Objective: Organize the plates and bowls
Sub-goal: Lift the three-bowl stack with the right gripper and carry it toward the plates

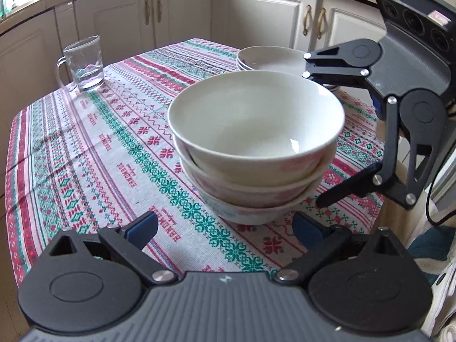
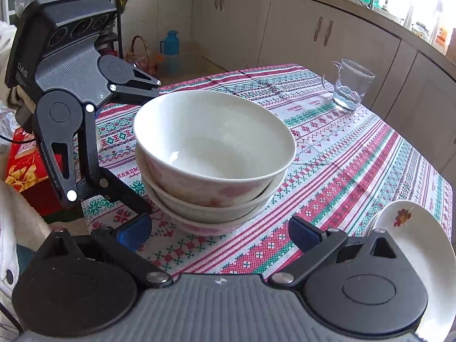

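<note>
A stack of three white bowls with pink flower prints (image 1: 253,148) stands mid-table; the right wrist view shows it too (image 2: 213,154). A stack of white plates (image 1: 270,58) lies behind it, and shows at the lower right in the right wrist view (image 2: 410,228). My left gripper (image 1: 225,228) is open and empty, just short of the bowl stack. My right gripper (image 2: 219,232) is open and empty, also facing the stack from the other side. In the left wrist view the right gripper (image 1: 316,131) stands open beside the bowls. In the right wrist view the left gripper (image 2: 151,145) is also open.
A glass mug (image 1: 84,64) with a little water stands at a table corner, also seen in the right wrist view (image 2: 349,85). The table has a patterned cloth (image 1: 114,142). Kitchen cabinets surround it. A red box (image 2: 25,168) sits beside the table.
</note>
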Available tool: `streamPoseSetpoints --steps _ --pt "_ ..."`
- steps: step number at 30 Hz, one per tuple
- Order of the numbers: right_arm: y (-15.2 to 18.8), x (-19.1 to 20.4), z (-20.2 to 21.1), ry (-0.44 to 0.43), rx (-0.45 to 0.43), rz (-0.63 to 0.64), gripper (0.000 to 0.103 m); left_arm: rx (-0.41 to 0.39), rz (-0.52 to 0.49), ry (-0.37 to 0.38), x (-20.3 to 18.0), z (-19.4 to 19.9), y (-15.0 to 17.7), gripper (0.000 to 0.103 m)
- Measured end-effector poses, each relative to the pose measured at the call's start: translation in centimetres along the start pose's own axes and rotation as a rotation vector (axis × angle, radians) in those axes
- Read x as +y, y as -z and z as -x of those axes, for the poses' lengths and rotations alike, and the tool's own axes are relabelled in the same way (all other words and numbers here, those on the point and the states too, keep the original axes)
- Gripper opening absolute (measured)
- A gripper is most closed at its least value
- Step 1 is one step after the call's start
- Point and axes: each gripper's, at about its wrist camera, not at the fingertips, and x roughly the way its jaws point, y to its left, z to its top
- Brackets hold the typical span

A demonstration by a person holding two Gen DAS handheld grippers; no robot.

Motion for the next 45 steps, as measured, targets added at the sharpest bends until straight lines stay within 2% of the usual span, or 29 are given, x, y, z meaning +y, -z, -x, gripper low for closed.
streamPoseSetpoints --steps 5,16,30,45 --pt "-0.2 -0.6 -0.7 0.002 0.013 0.036 0.103 -0.004 -0.069 0.012 0.2 -0.3 -0.4 0.100" --pt "-0.8 -1.4 -1.5 -0.087 0.017 0.077 0.103 -0.006 -0.200 0.098 0.4 -0.6 -1.6 0.098" --pt "-2.1 -2.4 -1.9 -0.168 0.049 0.136 0.101 0.012 -0.264 0.220 1.4 -1.0 -2.4 0.091" --pt "-2.7 -3.0 -2.6 -0.234 0.068 0.141 0.096 0.008 -0.284 0.282 2.1 -0.8 -2.8 0.088"
